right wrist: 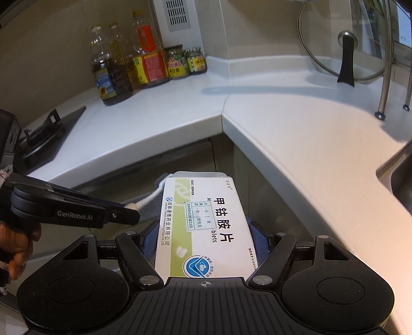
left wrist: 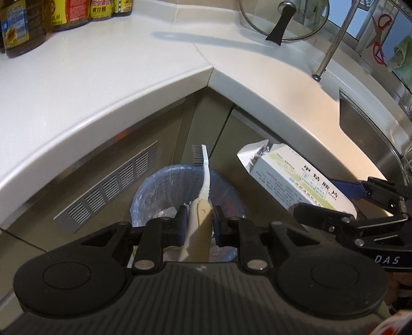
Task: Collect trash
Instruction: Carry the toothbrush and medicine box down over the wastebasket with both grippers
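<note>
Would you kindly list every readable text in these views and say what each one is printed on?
"甲钴胺片", "blets": medicine box in right gripper.
"GenRobot.AI": left gripper.
"DAS": right gripper body, left wrist view.
Toothbrush: no text.
Bottle labels: too blurred.
Box small print: too small.

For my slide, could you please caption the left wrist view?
Left gripper holds a toothbrush above the lined bin; right gripper carries a medicine box.

So the trash bin (left wrist: pixel 164 195) sits on the floor in the inner corner under the L-shaped countertop (left wrist: pixel 108 85), toothbrush (left wrist: pixel 204 180) held right above it, medicine box (left wrist: pixel 296 180) just to the right. Bottles and jars (right wrist: pixel 144 69) stand at the back left of the counter, pot lid (left wrist: pixel 283 18) back right, sink (left wrist: pixel 370 136) further right.
</note>
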Action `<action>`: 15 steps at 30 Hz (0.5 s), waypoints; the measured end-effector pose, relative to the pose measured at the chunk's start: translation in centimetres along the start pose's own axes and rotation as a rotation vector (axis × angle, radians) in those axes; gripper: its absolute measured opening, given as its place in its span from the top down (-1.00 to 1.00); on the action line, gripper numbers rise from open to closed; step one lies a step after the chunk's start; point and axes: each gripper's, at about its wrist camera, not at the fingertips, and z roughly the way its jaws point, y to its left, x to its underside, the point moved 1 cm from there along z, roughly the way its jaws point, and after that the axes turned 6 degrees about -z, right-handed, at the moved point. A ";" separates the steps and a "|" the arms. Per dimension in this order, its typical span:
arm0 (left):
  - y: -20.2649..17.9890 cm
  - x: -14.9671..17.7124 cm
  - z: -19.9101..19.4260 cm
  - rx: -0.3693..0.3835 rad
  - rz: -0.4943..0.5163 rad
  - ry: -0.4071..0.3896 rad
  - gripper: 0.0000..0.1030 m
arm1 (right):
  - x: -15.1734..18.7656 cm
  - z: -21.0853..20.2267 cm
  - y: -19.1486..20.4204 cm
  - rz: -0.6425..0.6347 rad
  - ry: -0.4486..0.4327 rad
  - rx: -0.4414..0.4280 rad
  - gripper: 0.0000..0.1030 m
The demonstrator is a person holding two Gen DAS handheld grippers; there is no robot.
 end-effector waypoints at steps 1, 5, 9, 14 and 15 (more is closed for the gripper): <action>0.1 0.2 0.3 -0.004 -0.003 0.007 0.65 | 0.4 0.3 0.0 -0.001 0.008 0.003 -0.39; 0.8 0.8 1.5 -0.017 -0.018 0.033 0.65 | 1.6 1.7 -0.3 0.004 0.044 0.011 -0.39; 1.2 1.1 3.2 -0.031 -0.032 0.060 0.65 | 2.6 3.3 -0.4 0.004 0.068 0.019 -0.39; 1.9 1.4 5.2 -0.042 -0.052 0.085 0.65 | 3.0 5.0 -0.6 0.008 0.083 0.024 -0.39; 2.0 1.4 5.6 -0.042 -0.055 0.091 0.65 | 3.1 5.3 -0.7 0.009 0.085 0.027 -0.39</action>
